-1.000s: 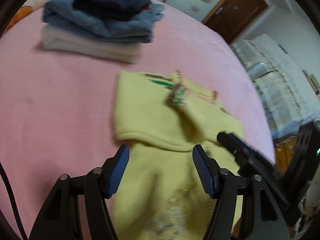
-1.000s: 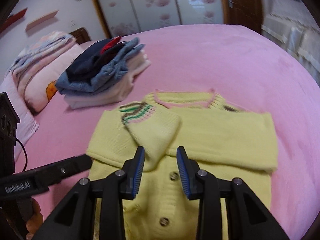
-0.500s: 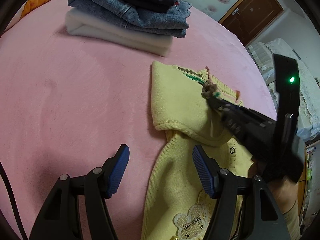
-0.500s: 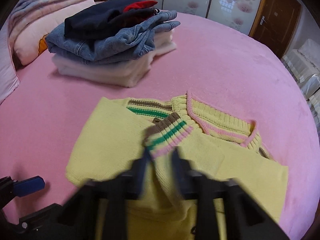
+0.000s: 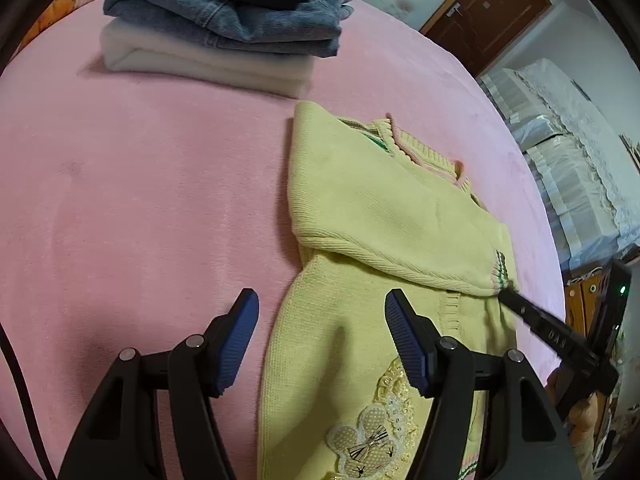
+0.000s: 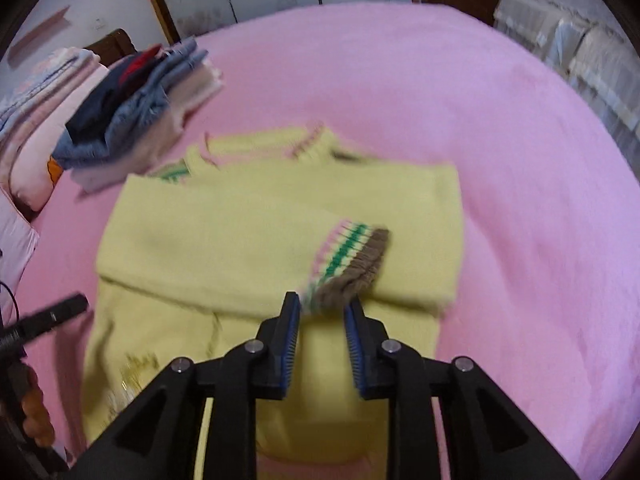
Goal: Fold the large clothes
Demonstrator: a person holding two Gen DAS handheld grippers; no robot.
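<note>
**Yellow cardigan part-folded on pink bed: sleeves in, body fold left**

A yellow knit cardigan [image 6: 248, 240] lies flat on a pink bedspread [image 6: 480, 120], collar pointing away, buttons and a lace flower patch on the front. One sleeve lies across the chest; its striped cuff [image 6: 352, 260] (pink, green, brown) sits right at the tips of the right gripper [image 6: 322, 312]. Jaws are narrowly apart w/ the cuff at their mouth; the view is blurred, so can't tell if it's pinched or let go. The left gripper [image 5: 320, 312] hovers wide open, holding nothing, over the cardigan's left edge, near the hem. Behind the cardigan, well apart, sits a stack of folded clothes [image 5: 224, 28]: denim and dark items on a white one. Judging by this, sleeve folds look approx. done; the bottom-to-top body fold and stacking are left.
</note>
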